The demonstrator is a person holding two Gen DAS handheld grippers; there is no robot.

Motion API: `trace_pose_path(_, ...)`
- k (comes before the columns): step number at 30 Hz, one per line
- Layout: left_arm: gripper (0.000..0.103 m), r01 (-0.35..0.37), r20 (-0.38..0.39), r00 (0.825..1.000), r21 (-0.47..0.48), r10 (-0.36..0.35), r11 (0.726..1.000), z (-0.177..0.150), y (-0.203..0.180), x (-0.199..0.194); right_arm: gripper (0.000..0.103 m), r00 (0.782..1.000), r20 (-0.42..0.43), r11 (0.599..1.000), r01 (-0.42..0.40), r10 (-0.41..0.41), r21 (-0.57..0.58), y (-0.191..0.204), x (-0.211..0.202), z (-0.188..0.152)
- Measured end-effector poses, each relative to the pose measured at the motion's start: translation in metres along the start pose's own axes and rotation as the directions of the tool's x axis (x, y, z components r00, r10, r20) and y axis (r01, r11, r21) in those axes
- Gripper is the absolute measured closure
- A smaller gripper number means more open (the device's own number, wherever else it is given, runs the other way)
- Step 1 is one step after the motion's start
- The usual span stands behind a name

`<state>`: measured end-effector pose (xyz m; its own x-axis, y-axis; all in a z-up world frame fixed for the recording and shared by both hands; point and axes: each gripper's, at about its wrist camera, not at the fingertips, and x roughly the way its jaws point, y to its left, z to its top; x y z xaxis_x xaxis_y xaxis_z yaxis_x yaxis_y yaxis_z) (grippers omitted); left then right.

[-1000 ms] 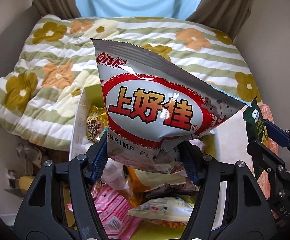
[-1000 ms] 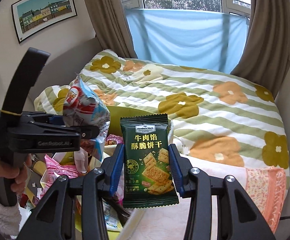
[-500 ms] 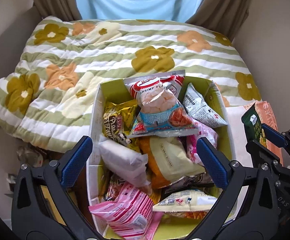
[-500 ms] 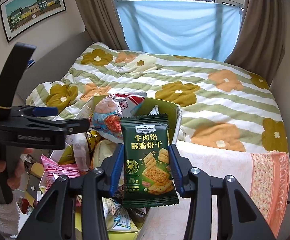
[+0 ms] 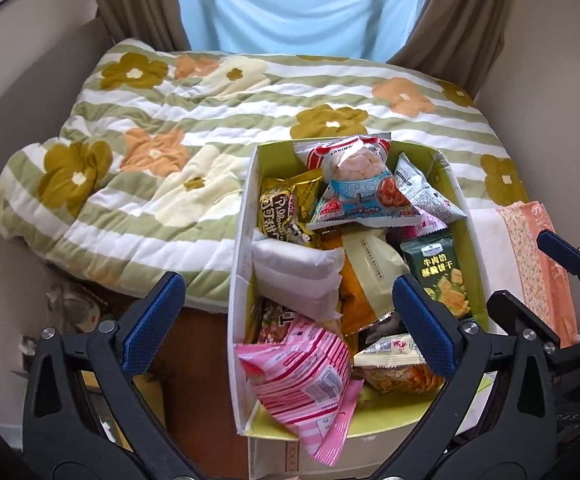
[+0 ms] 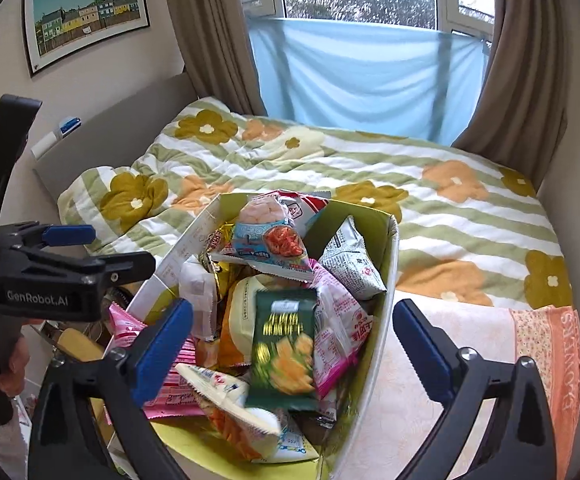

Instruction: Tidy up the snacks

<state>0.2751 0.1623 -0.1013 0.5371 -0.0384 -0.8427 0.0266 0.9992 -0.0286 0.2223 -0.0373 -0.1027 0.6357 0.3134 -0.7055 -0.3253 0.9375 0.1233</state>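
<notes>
A white box with a yellow-green inside [image 5: 242,248] [image 6: 386,280] stands at the bed's edge, full of snack packs. The Oishi shrimp chip bag [image 5: 358,184] [image 6: 270,236] lies on top at the far end. The dark green cracker pack [image 5: 438,272] [image 6: 284,340] lies inside the box at the right, blurred in the right wrist view. My left gripper [image 5: 290,312] is open and empty above the box's near left. My right gripper [image 6: 294,344] is open and empty above the box; one of its blue fingers [image 5: 562,250] shows in the left wrist view.
A pink striped pack [image 5: 306,372] hangs over the box's near edge. A floral quilt [image 5: 194,128] covers the bed behind. An orange towel [image 6: 550,372] lies right of the box. Brown floor [image 5: 198,360] and clutter sit left of the box.
My left gripper opened and dropped the Oishi bag into the box a second ago. My right gripper has just opened and the green cracker pack has dropped into the box.
</notes>
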Motion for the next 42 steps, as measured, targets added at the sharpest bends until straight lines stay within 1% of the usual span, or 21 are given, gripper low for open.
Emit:
trace_pose_path(3,0.0,-0.001,0.018,1.0,-0.013,0.001,1.0,-0.019,-0.001,-0.014,0.003,1.0,0.003,1.0,-0.001,0.001,0.004,0.003,-0.016,-0.014)
trace_pose_path(6,0.0,-0.013,0.041,0.999,-0.028,0.014,1.0,-0.04,-0.007,-0.033,0.003,1.0,0.03,1.0,-0.003,0.003,0.003,0.005,-0.038,-0.026)
trace_pose_path(9,0.0,-0.027,0.084,0.996,-0.046,0.031,0.999,-0.062,-0.017,-0.061,0.003,0.998,0.068,1.0,-0.003,0.004,-0.015,0.005,-0.066,-0.035)
trace_pose_path(12,0.0,-0.032,0.13,0.991,-0.056,0.039,0.998,-0.083,-0.031,-0.092,0.003,0.995,0.103,1.0,0.016,-0.013,-0.027,0.001,-0.099,-0.046)
trace_pose_path(15,0.0,-0.023,0.187,0.982,-0.049,0.032,0.999,-0.103,-0.051,-0.126,0.003,0.988,0.144,0.998,0.06,-0.056,-0.025,-0.005,-0.14,-0.06)
trace_pose_path(17,0.0,-0.003,0.228,0.974,-0.031,0.01,1.0,-0.115,-0.067,-0.147,0.003,0.983,0.163,0.996,0.092,-0.09,-0.009,-0.011,-0.165,-0.069)
trace_pose_path(19,0.0,0.007,0.273,0.962,-0.001,-0.007,1.0,-0.127,-0.085,-0.169,0.003,0.973,0.185,0.99,0.139,-0.14,0.021,-0.018,-0.19,-0.078)
trace_pose_path(21,0.0,-0.001,0.325,0.946,0.026,-0.007,1.0,-0.14,-0.102,-0.191,0.003,0.961,0.202,0.982,0.185,-0.191,0.049,-0.024,-0.212,-0.087)
trace_pose_path(22,0.0,-0.006,0.354,0.935,0.036,-0.007,0.999,-0.148,-0.11,-0.202,0.001,0.954,0.209,0.977,0.206,-0.214,0.058,-0.026,-0.221,-0.09)
trace_pose_path(24,0.0,-0.02,0.407,0.913,0.043,0.001,0.999,-0.164,-0.122,-0.219,0.001,0.94,0.224,0.967,0.246,-0.256,0.07,-0.029,-0.239,-0.101)
trace_pose_path(26,0.0,-0.021,0.437,0.9,0.043,0.0,0.999,-0.178,-0.13,-0.229,0.001,0.928,0.23,0.956,0.283,-0.293,0.077,-0.032,-0.251,-0.11)
trace_pose_path(28,0.0,0.002,0.449,0.893,0.046,-0.022,0.999,-0.19,-0.135,-0.237,0.001,0.919,0.228,0.947,0.309,-0.321,0.089,-0.036,-0.259,-0.12)
trace_pose_path(31,0.0,0.026,0.448,0.893,0.045,-0.043,0.999,-0.2,-0.139,-0.241,0.001,0.917,0.227,0.944,0.309,-0.328,0.117,-0.043,-0.267,-0.13)
trace_pose_path(34,0.0,0.006,0.456,0.89,0.043,-0.025,0.999,-0.205,-0.143,-0.244,0.001,0.909,0.239,0.939,0.322,-0.342,0.121,-0.043,-0.275,-0.136)
trace_pose_path(37,0.0,0.016,0.46,0.887,0.047,-0.036,0.999,-0.207,-0.147,-0.246,0.001,0.907,0.251,0.94,0.315,-0.339,0.133,-0.044,-0.282,-0.139)
trace_pose_path(42,0.0,0.008,0.462,0.886,0.057,-0.033,0.998,-0.21,-0.152,-0.248,0.001,0.903,0.263,0.939,0.312,-0.341,0.146,-0.047,-0.285,-0.14)
